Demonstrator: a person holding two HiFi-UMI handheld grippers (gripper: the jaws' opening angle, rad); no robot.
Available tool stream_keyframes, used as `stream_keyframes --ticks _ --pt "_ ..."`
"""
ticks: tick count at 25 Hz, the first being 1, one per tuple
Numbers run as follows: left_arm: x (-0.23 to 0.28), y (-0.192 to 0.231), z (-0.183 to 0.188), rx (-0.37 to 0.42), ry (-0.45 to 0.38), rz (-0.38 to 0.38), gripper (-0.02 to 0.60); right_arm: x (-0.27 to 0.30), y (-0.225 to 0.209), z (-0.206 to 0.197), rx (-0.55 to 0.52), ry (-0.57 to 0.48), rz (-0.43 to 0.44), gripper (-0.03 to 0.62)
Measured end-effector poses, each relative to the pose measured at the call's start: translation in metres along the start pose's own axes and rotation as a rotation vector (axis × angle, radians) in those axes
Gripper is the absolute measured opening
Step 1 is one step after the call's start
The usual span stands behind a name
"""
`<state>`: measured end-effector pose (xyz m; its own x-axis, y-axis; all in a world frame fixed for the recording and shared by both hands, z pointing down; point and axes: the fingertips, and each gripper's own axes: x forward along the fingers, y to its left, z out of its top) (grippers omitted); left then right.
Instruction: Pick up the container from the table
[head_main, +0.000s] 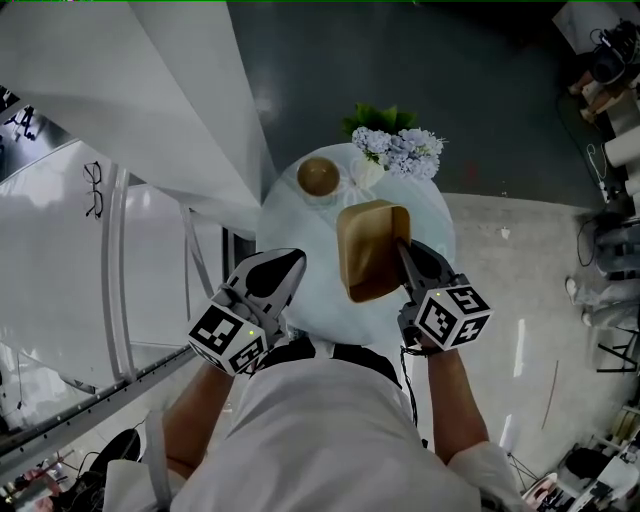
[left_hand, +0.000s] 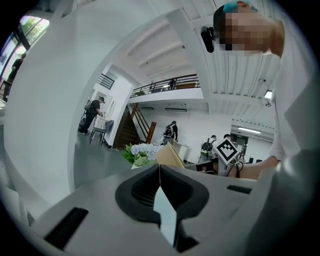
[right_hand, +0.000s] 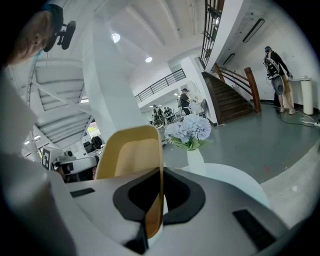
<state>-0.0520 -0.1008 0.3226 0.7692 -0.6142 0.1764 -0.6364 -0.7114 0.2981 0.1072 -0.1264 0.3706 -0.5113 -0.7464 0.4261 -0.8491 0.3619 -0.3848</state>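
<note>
We look down past our own arms at two hand-held grippers. Our right gripper (head_main: 403, 250) is clamped on the wall of a tan, smooth, rounded-rectangular container (head_main: 372, 250). In the right gripper view its two dark-padded jaws pinch that thin wall between them, and the container (right_hand: 131, 157) stands on edge, rising above and to the left of the jaws with its hollow side facing left. From above, the container sits just ahead of the right gripper, tilted up over a round white table (head_main: 300, 235). Its lower edge is hidden from us, so we cannot tell whether it touches the tabletop.

Our left gripper (head_main: 290, 266) is level with the right one and well apart from the container. Its jaws are pressed together with nothing between them, as the left gripper view (left_hand: 160, 170) shows.

Beyond the right gripper, on the table's far side, stands a white vase (right_hand: 195, 161) of pale blue flowers (head_main: 402, 150). A round brown bowl (head_main: 318, 177) rests beyond the left gripper, beside the vase.
</note>
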Motion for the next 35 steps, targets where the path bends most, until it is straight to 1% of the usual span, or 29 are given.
stream_keyframes --ticks 9,22,35 --pt "-0.003 -0.0006 0.0 0.0 -0.006 -0.002 0.021 -0.0077 0.0045 0.0065 -0.011 -0.02 -0.006 0.025" --pt "-0.0023 -0.0028 -0.0002 -0.004 -0.007 -0.011 0.021 -0.0086 0.0099 0.0053 -0.019 -0.022 0.0 0.025" --pt "0.0033 -0.0059 -0.004 -0.006 0.003 -0.011 0.021 -0.0084 0.0043 0.0018 -0.017 -0.015 0.006 0.025"
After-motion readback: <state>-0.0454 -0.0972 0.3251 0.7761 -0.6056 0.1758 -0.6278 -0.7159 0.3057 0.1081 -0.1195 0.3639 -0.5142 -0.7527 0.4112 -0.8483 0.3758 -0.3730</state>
